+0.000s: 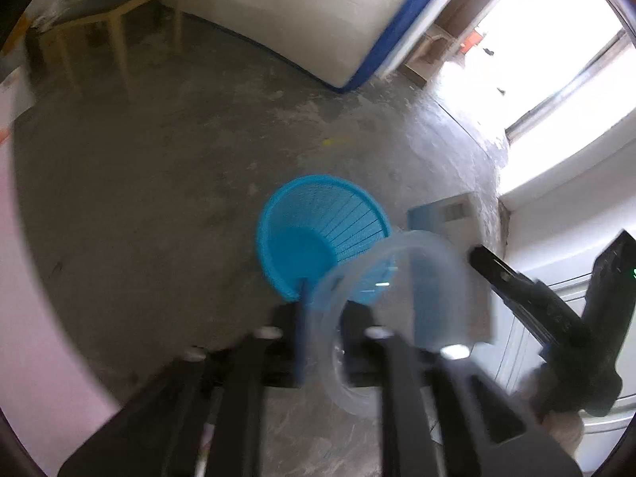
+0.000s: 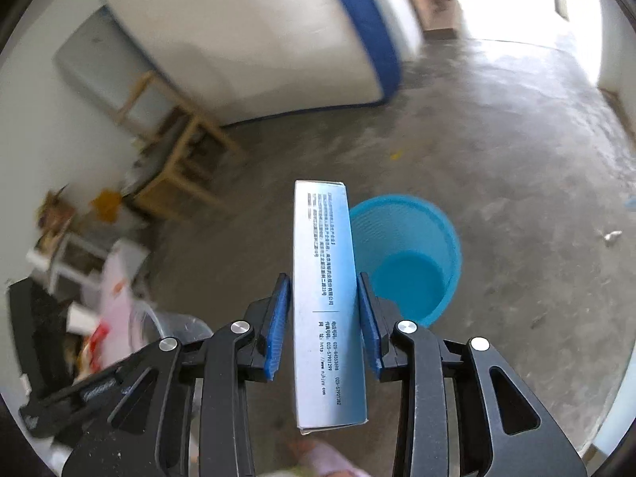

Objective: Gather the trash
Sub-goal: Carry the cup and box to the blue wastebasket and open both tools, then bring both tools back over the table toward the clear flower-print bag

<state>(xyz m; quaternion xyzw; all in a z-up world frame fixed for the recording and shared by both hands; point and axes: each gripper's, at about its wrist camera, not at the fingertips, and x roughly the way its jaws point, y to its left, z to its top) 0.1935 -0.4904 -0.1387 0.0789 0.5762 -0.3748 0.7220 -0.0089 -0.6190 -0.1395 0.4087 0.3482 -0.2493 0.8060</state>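
The right tool (image 2: 324, 322) stands partly spread around a slim silver-blue box (image 2: 326, 298) with small print down its side. The box is upright between the blue pads (image 2: 278, 326). A dark sliver of gap shows along its left side, and the right pad is so close that I cannot tell if it touches. The pads do not look to be pressing it.

The left tool (image 1: 328, 302) is also parted, not clamped. A clear plastic cup (image 1: 389, 310) sits tilted and blurred at its tips, its open rim facing up and away, with part of its wall between the two fingers.

Just past both tools is a blue mesh wastebasket (image 2: 405, 262) standing on the bare concrete floor (image 2: 516, 159). It looks empty, its solid bottom plain to see. Box and cup are both above and just short of its rim. From the left wrist view, the right tool (image 1: 477, 256) comes in from the right with the box (image 1: 457, 214) beside the basket (image 1: 310, 230).

Farther off, a white mattress with a blue edge (image 2: 258, 39) leans against the wall, with a wooden desk (image 1: 107, 12) near it. A small yellow scrap (image 2: 397, 154) lies on the floor beyond the basket.
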